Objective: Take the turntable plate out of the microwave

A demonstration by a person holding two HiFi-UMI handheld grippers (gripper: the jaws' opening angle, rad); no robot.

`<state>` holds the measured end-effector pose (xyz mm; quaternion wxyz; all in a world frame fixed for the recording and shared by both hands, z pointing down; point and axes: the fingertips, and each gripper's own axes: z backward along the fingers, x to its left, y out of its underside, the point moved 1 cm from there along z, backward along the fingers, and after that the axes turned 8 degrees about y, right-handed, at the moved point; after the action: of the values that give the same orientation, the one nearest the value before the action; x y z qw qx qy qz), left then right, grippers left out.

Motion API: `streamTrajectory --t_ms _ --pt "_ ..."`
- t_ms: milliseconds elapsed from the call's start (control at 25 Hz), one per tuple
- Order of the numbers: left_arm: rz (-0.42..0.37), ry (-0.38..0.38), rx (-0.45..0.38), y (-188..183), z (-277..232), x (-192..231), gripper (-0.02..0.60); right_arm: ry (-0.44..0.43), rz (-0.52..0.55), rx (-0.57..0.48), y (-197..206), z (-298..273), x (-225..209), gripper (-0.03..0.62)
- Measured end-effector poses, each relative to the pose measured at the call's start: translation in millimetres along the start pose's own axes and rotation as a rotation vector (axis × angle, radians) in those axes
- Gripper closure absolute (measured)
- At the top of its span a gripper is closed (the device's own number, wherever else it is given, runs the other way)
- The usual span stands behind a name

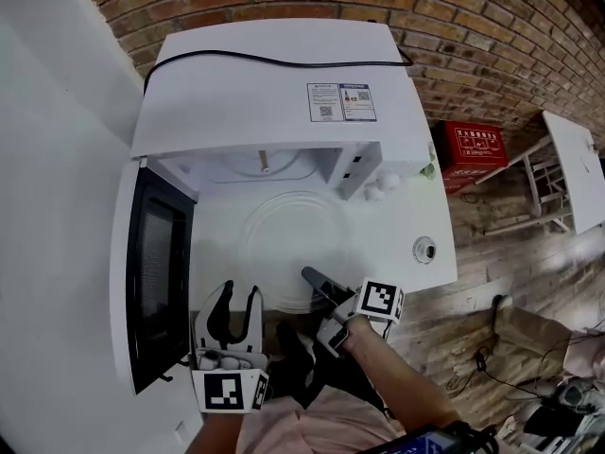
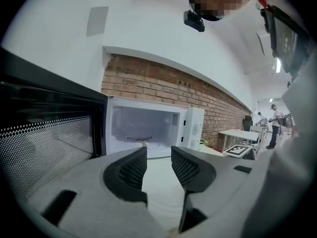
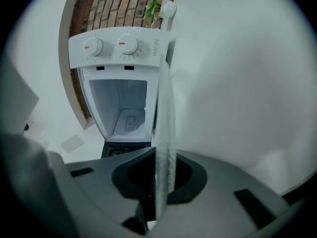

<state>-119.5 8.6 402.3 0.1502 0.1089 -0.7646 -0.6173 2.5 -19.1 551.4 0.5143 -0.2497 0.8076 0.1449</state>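
Right gripper [image 1: 314, 276] is pinched on the near rim of the turntable plate [image 1: 284, 239], with the glass edge running between its jaws. My left gripper [image 1: 240, 297] hangs beside it, jaws spread and nothing between them. I see the plate clear of the microwave [image 1: 274, 74], over the white table [image 1: 411, 220] in front of the open cavity. I judge the removal nearly done. What remains is settling the plate and letting go, though I cannot tell whether it already rests on the table.

The clear glass turntable plate [image 1: 284, 244] is level, just outside the white microwave [image 1: 274, 74], whose door is open.
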Motion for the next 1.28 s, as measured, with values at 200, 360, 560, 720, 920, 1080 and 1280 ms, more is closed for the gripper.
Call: streamTrajectory --t_ms 200,360,560,720,920,1080,1280 --pt "0.006 -0.007 0.005 3 0 3 0.422 0.025 0.050 0.046 -3 2 5 0.527" --pt "0.009 -0.003 0.006 2 -1 1 0.421 0.014 0.071 0.082 -2 1 7 0.455" --pt "0.016 -0.001 0.004 4 -1 1 0.421 0.044 0.081 0.121 -2 2 8 0.342" --pt "0.018 0.002 0.004 6 -3 1 0.421 0.079 0.096 0.157 -7 0 10 0.278" --pt "0.020 0.001 0.003 6 0 6 0.422 0.160 0.158 0.166 -11 5 8 0.270" --pt "0.026 -0.003 0.006 6 1 10 0.425 0.157 0.122 0.205 -9 10 5 0.281" --pt "0.025 0.003 0.008 7 2 11 0.425 0.135 0.135 0.283 -2 10 9 0.268"
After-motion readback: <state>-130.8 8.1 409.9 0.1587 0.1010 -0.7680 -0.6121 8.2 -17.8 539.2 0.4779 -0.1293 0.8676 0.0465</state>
